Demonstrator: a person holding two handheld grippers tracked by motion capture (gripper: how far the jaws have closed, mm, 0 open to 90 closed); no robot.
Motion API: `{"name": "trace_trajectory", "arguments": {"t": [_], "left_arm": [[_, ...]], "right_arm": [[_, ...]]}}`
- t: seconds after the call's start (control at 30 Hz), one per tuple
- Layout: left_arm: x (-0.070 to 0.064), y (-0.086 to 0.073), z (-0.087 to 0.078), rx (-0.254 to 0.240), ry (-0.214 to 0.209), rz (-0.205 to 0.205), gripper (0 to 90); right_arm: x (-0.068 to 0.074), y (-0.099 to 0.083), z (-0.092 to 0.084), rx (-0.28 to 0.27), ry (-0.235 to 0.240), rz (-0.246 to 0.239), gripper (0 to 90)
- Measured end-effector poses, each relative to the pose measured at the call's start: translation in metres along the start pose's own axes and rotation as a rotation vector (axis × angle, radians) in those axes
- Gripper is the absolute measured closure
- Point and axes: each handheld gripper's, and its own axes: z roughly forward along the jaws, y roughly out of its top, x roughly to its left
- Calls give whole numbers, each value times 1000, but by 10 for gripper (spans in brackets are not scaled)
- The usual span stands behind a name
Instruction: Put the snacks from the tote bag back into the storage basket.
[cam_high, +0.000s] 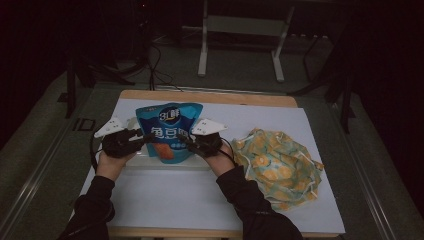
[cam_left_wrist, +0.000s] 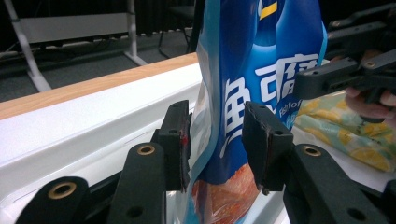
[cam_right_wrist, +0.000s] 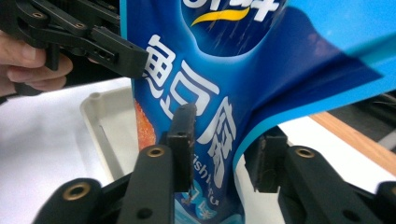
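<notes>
Your left tongs (cam_high: 144, 138) point inward from the left, jaws set apart with a gap between the pads. Your right tongs (cam_high: 184, 140) point inward from the right, jaws likewise parted. Both forearms reach forward in dark sleeves, your hands (cam_high: 111, 161) wrapped around the handles, the two tongs nearly facing each other.

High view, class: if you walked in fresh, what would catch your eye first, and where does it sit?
The bright blue snack bag stands out, held upright over the white tray near the table's middle, with the left hand-held gripper and the right hand-held gripper at its two sides. Next comes the yellow and green patterned cloth, crumpled on the white table cover to the right.
</notes>
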Motion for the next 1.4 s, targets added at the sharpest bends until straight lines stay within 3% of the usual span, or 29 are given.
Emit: {"name": "trace_trajectory", "arguments": {"t": [0.1,0.3,0.4,0.53,0.67,0.7,0.77,1.03,1.13,1.2,1.4], "left_arm": [[-2,0,-2,-1,8,12,530],[-3,3,-6,0,-5,-3,351],[-5,5,-9,8,-1,-4,291],[-10,6,-14,18,1,-4,257],[-12,5,-16,21,-2,-19,190],[-16,4,-21,23,-12,-22,128],[-17,3,-23,26,-17,-46,128],[-27,-6,-38,28,-7,-66,128],[-33,-9,-45,18,0,-57,128],[-36,-12,-47,21,-24,-89,136],[-54,-18,-47,21,-57,-86,136]], "right_arm": [[-2,3,-2,5,10,16,526],[-8,5,-7,52,28,66,370],[-12,5,-10,70,54,101,262],[-11,6,-16,88,66,90,169],[-11,7,-24,78,71,86,169],[-12,9,-32,75,54,94,169],[-15,8,-38,67,56,129,169],[-22,0,-62,97,23,99,170],[-24,-3,-72,97,18,93,170],[-25,-5,-79,96,18,90,169],[-25,-9,-98,89,14,84,170]]}}
